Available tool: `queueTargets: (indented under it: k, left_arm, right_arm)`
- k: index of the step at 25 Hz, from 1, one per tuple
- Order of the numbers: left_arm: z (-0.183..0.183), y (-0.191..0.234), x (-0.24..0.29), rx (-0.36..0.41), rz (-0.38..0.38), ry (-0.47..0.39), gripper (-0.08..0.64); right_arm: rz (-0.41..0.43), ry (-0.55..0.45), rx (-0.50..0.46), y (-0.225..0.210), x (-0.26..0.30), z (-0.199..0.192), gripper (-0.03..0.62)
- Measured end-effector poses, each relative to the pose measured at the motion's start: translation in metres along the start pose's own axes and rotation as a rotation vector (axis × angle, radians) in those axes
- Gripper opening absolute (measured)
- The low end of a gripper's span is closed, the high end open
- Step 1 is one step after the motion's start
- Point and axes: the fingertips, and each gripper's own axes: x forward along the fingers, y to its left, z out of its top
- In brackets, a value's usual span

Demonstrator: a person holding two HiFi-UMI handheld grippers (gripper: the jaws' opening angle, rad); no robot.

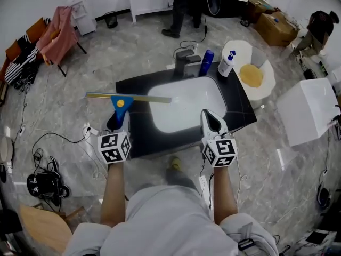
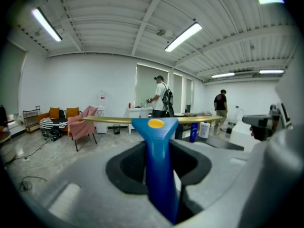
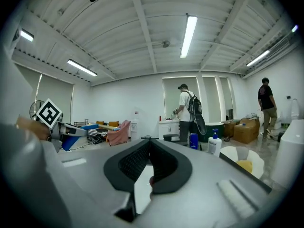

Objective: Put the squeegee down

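The left gripper [image 1: 118, 122] is clamped on the blue handle of the squeegee [image 1: 123, 102]; in the left gripper view the handle fills the gap between the two jaws, which stand partly apart and press on it from both sides. The handle rises out of the jaws and widens to a head with a yellow spot, and the long yellowish blade [image 1: 130, 97] runs crosswise just beyond the jaw tips. In the head view the blade lies over the left part of the black counter [image 1: 143, 138], its left end reaching out past the counter's edge over the floor and its right end near the rim of the white sink [image 1: 160, 122]. The right gripper [image 1: 211, 119] holds nothing: in its own view the jaws are together, tips meeting, with no thing between them, and it hangs over the front right of the sink, well apart from the squeegee. The lower end of the handle is hidden inside the left jaws. Whether the blade touches the counter cannot be told from above. The person's arms are cut off below the elbows by their own body.
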Motion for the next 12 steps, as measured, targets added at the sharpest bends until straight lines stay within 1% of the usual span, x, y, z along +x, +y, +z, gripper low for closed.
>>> queueTargets:
  k: [7,12]
  left_arm:
    - [0.024,-0.002,0.070,-0.005,0.049,0.020,0.130]
    - [0.043,-0.004,0.108,-0.018,0.079,0.022,0.130]
  right_arm:
    - [0.075,0.033,0.015,-0.041,0.066,0.000,0.003]
    - [0.116,0.040,0.033,-0.064,0.103,0.008,0.003]
